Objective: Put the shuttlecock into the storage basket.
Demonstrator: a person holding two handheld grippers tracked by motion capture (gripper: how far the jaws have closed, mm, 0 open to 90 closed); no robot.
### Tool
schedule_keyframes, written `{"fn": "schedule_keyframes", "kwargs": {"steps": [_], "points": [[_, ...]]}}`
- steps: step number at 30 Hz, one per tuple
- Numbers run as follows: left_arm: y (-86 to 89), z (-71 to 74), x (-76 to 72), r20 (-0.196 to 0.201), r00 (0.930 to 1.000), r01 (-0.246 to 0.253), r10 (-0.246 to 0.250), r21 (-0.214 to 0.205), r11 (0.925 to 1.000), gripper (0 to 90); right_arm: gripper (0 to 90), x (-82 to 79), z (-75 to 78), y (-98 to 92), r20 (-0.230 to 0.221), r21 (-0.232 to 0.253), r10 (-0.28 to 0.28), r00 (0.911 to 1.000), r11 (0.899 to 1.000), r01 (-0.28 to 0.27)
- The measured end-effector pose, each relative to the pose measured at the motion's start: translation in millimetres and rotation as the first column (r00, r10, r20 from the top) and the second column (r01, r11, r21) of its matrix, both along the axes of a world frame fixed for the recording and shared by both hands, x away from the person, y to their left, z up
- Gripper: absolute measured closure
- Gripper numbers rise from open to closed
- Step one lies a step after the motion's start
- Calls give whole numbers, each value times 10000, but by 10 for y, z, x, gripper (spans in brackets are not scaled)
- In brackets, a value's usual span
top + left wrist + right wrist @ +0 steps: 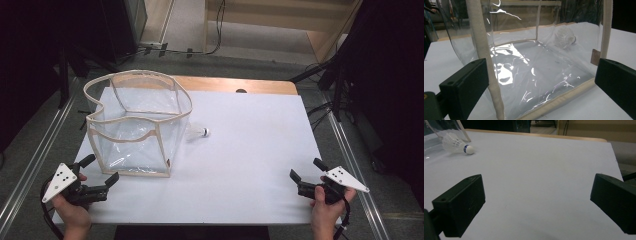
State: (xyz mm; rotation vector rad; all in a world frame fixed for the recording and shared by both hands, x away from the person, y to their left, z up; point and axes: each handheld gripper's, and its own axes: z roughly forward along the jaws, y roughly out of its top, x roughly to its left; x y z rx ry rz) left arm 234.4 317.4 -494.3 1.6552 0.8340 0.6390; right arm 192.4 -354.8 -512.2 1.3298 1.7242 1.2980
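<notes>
High view, shuttlecock (201,132) beside clear bag (137,125)

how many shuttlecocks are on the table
1: a shuttlecock lies on its side on the white table, just outside the clear bag, on its right. None visible inside.

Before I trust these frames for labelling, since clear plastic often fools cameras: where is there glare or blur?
Left gripper view: bright white glare streaks across the clear bag, and the shuttlecock behind its wall looks hazy. High view: soft and grainy, dark surroundings, mild reflections on the bag. Right gripper view: even light, shuttlecock fairly sharp.
</notes>
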Motion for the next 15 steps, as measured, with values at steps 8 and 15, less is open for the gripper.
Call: {"fn": "schedule_keyframes", "kwargs": {"steps": [8,15], "points": [[-3,-1,3,-17,10000,-13,13,25,10000,0,0,30,33,6,116,212,271,9996,9994,-273],[2,-2,-1,-1,10000,-5,5,-45,10000,0,0,116,93,40,683,13,508,9964,9987,-510]]}}
